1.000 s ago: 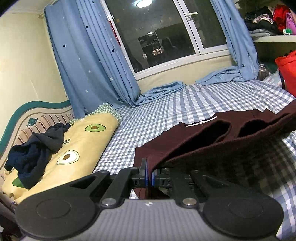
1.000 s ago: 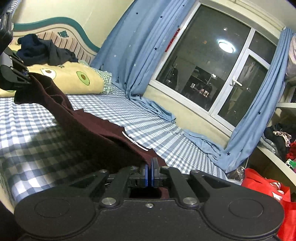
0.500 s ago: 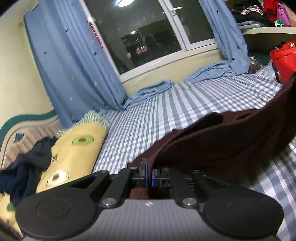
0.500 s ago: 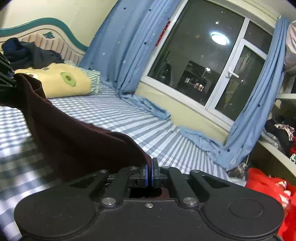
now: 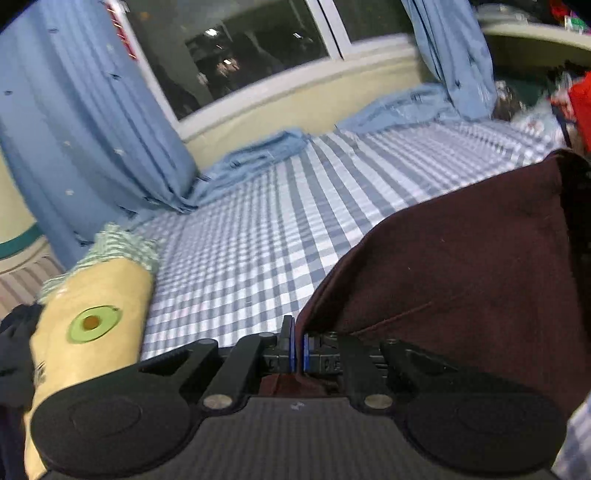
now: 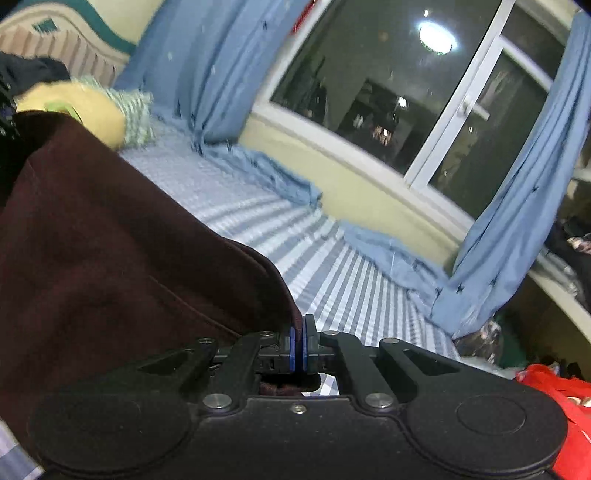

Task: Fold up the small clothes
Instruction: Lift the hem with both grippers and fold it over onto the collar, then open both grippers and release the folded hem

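Clothing of a dark navy colour [image 5: 14,354] lay bunched at the far left of the left wrist view, against a yellow pillow [image 5: 88,332] printed with a green avocado and edged in green check. No brand, label or writing could be read on either; a red strip [image 5: 123,35] at the window edge was too blurred to make out. To the right of the pillow stretched the blue-and-white checked bedsheet [image 5: 280,221], with blue star-dotted curtains [image 5: 74,122] pooling onto it below the dark window [image 6: 388,88]. The left gripper [image 5: 297,349] had its blue pads pressed together on a corner of the maroon garment [image 5: 461,277], which rose lifted off the sheet toward the right. In the right wrist view the same garment spread from the left edge to the right gripper [image 6: 297,345], whose pads were likewise pinching its edge. At the far right sat something red [image 6: 565,413], its markings unreadable.
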Motion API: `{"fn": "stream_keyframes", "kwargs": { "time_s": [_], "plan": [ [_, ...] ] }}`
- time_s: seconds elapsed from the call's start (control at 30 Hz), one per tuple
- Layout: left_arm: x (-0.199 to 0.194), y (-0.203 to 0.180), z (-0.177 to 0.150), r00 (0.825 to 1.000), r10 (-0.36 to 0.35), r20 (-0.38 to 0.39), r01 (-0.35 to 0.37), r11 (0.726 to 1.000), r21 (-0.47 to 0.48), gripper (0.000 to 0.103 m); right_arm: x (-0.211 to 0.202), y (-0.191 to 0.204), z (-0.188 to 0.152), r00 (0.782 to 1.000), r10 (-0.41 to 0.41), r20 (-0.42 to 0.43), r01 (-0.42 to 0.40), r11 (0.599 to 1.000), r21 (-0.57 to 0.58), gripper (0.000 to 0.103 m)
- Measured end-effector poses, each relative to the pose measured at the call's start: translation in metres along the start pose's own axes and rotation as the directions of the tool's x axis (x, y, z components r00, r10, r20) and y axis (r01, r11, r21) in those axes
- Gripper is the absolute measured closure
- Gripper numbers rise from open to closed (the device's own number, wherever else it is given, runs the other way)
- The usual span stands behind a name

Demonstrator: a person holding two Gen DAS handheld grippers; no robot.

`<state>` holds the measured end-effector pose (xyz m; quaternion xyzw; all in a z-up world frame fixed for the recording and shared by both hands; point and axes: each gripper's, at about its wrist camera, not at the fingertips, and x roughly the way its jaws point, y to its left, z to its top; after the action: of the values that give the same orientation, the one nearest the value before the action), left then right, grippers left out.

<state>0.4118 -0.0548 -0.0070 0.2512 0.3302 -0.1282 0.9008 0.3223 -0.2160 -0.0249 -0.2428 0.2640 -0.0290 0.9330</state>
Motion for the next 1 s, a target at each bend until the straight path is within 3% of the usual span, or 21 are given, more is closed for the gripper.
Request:
{"fn": "stream_keyframes", "kwargs": {
  "time_s": [0.17,0.47,0.7,0.8,0.87,0.93,1.0],
  "plan": [
    [0.084,0.003,0.005,0.992,-0.067,-0.103,0.07,0.997,0.023,0.1,0.076,0.01,0.006,0.992,0.021,-0.123,-0.02,1.0,0.011,0.101],
    [0.183,0.007,-0.014,0.961,-0.151,-0.233,0.157,0.988,0.01,0.1,0.153,0.04,-0.003,0.968,0.02,-0.25,-0.021,1.0,-0.004,0.101],
    [0.218,0.006,-0.022,0.936,-0.183,-0.301,0.178,0.983,-0.047,0.099,0.19,0.053,-0.01,0.954,0.022,-0.3,-0.027,1.0,-0.011,0.1],
    [0.217,0.007,-0.027,0.935,-0.193,-0.298,0.183,0.981,-0.062,0.096,0.195,0.052,-0.011,0.945,0.053,-0.323,-0.05,0.999,0.017,0.099],
    [0.218,0.011,-0.028,0.931,-0.21,-0.299,0.192,0.977,-0.09,0.095,0.194,0.046,-0.014,0.938,0.089,-0.334,-0.068,0.995,0.076,0.087],
    [0.219,0.016,-0.025,0.924,-0.228,-0.307,0.199,0.972,-0.123,0.095,0.187,0.034,-0.016,0.939,0.164,-0.301,-0.103,0.973,0.208,0.06],
    [0.221,0.022,-0.022,0.916,-0.244,-0.317,0.204,0.967,-0.155,0.096,0.177,0.02,-0.019,0.941,0.217,-0.261,-0.121,0.932,0.341,0.041]
  ]
}}
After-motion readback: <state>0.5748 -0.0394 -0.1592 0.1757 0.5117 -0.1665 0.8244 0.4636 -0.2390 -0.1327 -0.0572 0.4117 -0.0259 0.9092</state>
